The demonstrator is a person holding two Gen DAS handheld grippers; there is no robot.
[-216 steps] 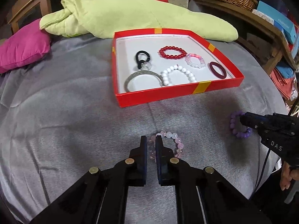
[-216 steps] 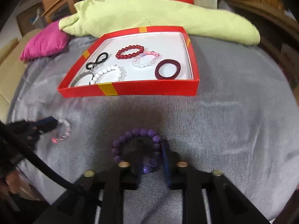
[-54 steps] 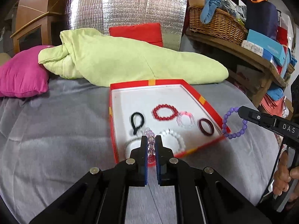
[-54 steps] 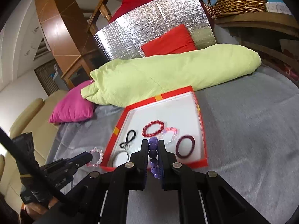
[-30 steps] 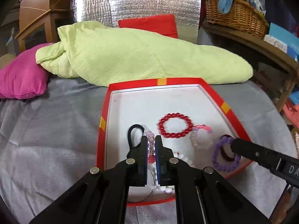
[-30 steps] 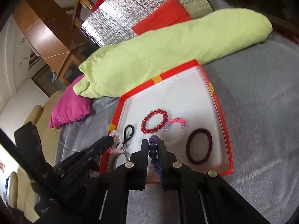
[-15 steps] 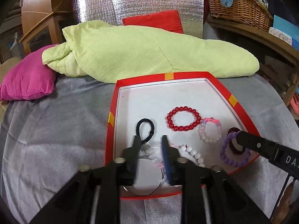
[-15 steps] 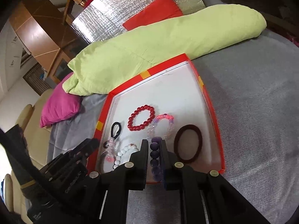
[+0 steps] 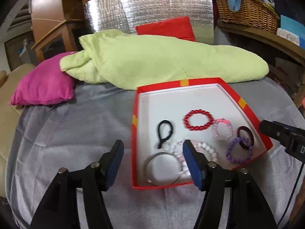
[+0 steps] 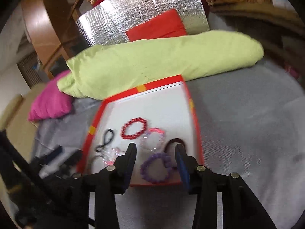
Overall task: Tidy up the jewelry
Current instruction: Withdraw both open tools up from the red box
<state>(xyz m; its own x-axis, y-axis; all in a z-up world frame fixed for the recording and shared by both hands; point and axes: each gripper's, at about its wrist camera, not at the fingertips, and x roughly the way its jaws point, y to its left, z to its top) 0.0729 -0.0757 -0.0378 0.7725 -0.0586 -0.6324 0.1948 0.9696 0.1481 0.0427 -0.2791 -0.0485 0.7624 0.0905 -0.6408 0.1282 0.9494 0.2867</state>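
Left gripper point(image 9: 152, 150) stands wide and empty at the box's point(image 9: 134, 152) near left corner, so the pink bracelet point(image 9: 178, 151) lies inside. Right gripper point(image 10: 155, 152), also wide, hangs over the near right corner above the purple bracelet point(image 10: 155, 168), apparently just dropped.

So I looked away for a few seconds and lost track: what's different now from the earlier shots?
Both bracelets went from the grey cover into the red box. The left gripper let go of the pale pink bracelet, the right gripper the purple bracelet; both sets of fingers are now spread. The red bracelet, hair tie and maroon ring stayed put.
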